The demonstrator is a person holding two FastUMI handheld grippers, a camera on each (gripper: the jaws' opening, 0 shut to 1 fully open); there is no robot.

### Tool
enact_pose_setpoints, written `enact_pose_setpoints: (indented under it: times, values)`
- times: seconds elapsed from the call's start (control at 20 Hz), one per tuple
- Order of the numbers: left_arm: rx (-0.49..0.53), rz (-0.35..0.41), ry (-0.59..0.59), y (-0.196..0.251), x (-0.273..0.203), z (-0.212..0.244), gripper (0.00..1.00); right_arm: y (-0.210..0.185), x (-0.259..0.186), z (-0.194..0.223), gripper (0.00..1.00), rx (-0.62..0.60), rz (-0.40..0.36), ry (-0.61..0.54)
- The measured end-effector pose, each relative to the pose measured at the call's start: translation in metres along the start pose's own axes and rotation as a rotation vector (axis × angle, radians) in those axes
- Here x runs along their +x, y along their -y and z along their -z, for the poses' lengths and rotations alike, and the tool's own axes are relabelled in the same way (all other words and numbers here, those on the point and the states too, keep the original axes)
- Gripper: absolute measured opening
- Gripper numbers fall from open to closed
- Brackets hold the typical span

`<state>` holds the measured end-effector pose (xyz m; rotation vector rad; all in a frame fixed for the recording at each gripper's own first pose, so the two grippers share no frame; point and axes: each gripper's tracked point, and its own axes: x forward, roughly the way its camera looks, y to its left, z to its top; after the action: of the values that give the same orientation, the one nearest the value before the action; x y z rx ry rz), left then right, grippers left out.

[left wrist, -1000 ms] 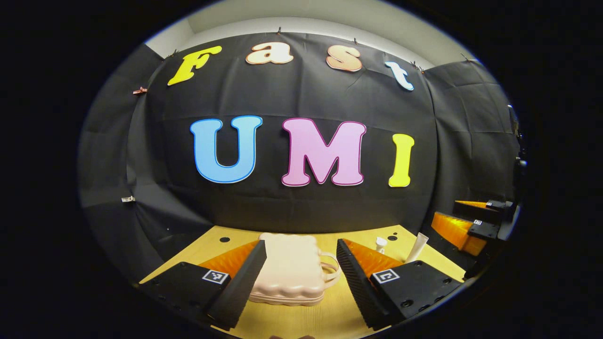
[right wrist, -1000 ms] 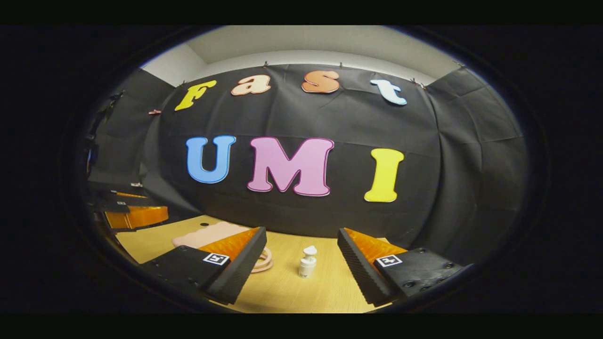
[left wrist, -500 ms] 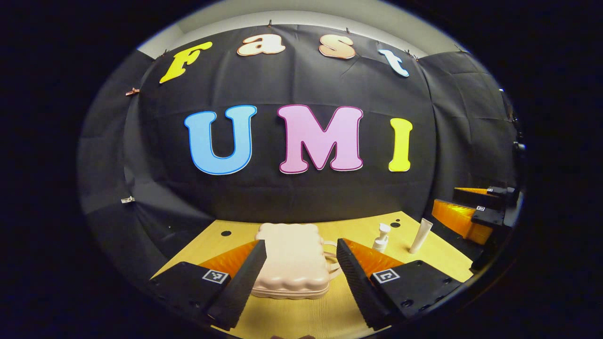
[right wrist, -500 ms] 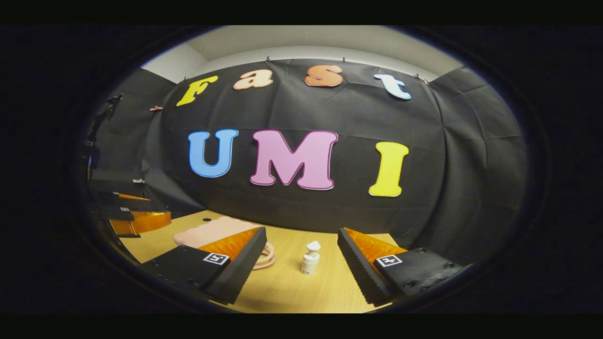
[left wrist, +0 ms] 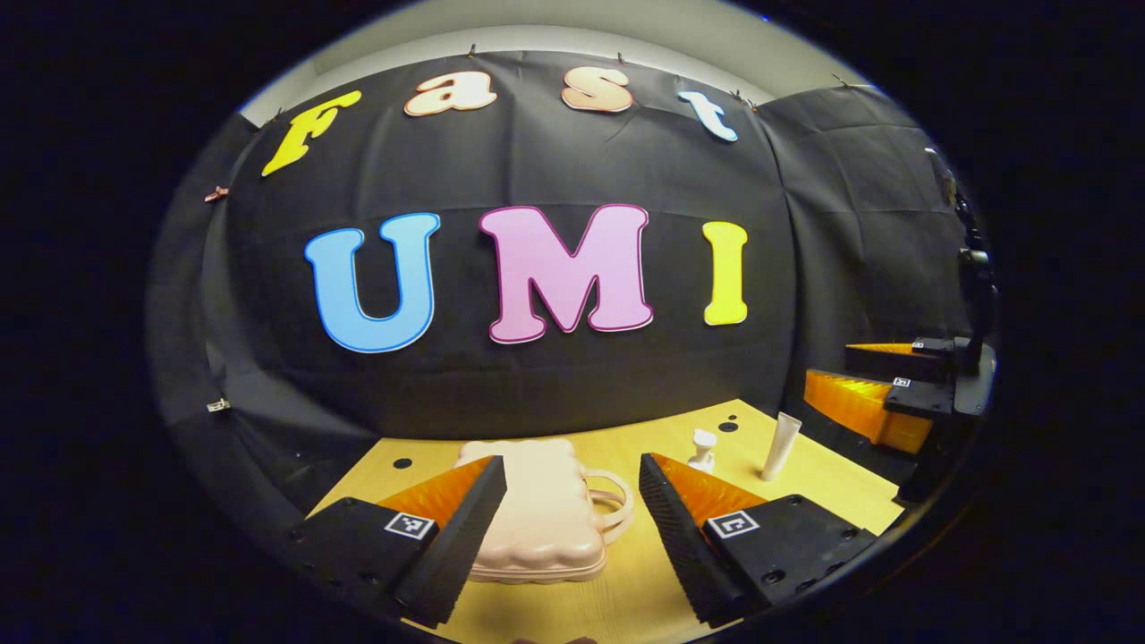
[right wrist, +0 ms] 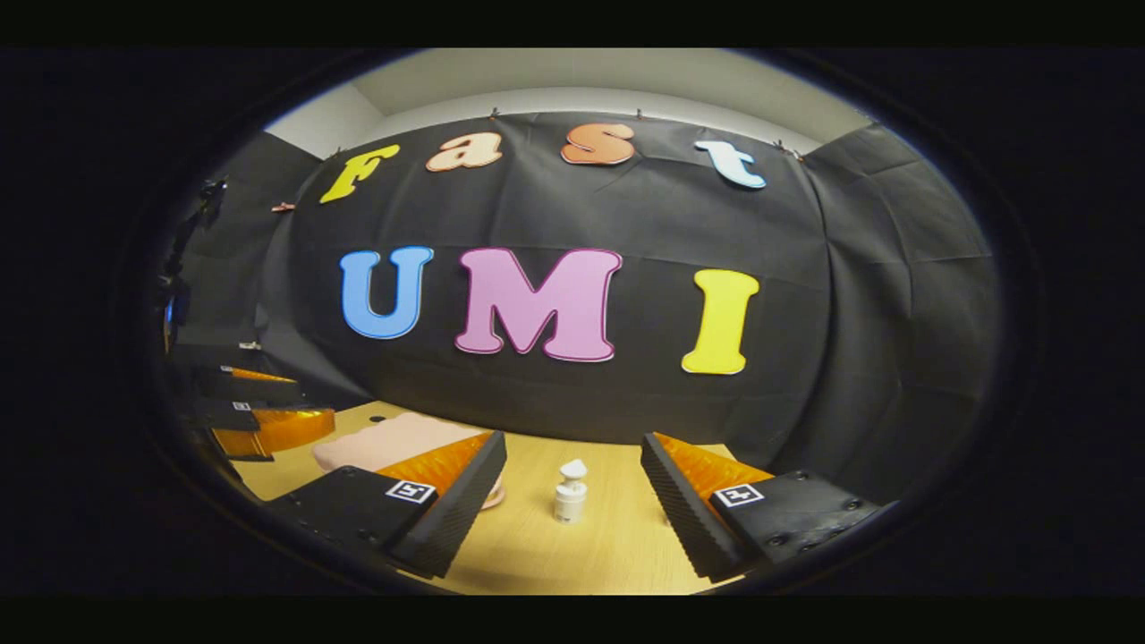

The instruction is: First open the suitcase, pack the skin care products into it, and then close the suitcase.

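Low over the wooden table (left wrist: 572, 608), the left gripper (left wrist: 572, 528) hangs with its jaws spread wide and nothing between them. Just ahead, lying flat and closed on the table, is the pale pink suitcase (left wrist: 537, 523), its loop handle (left wrist: 613, 505) turned to the right. Farther right stand a small white pump bottle (left wrist: 703, 450) and a white tube (left wrist: 780, 445), upright and near each other. At the right edge is the right gripper (left wrist: 881, 394); seen in its own view (right wrist: 572, 514), its jaws are parted and empty, the pump bottle (right wrist: 570, 491) standing on the table beyond them.
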<state>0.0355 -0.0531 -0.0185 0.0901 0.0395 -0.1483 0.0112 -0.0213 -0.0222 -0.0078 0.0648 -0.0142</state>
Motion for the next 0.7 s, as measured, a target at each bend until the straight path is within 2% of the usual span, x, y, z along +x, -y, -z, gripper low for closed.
enact_pose_setpoints:
  times: [0.25,0.55,0.7]
  values:
    - [0.013,0.036,-0.059,0.034,0.055,0.023,0.95,0.028,0.000,0.015,0.97,-0.028,0.031,-0.033]
    - [0.064,0.086,-0.190,0.076,0.137,0.087,0.95,0.062,0.004,0.034,0.96,-0.038,0.056,-0.087]
    - [0.004,0.102,-0.258,0.093,0.176,0.109,0.95,0.078,0.002,0.044,0.96,-0.022,0.080,-0.115]
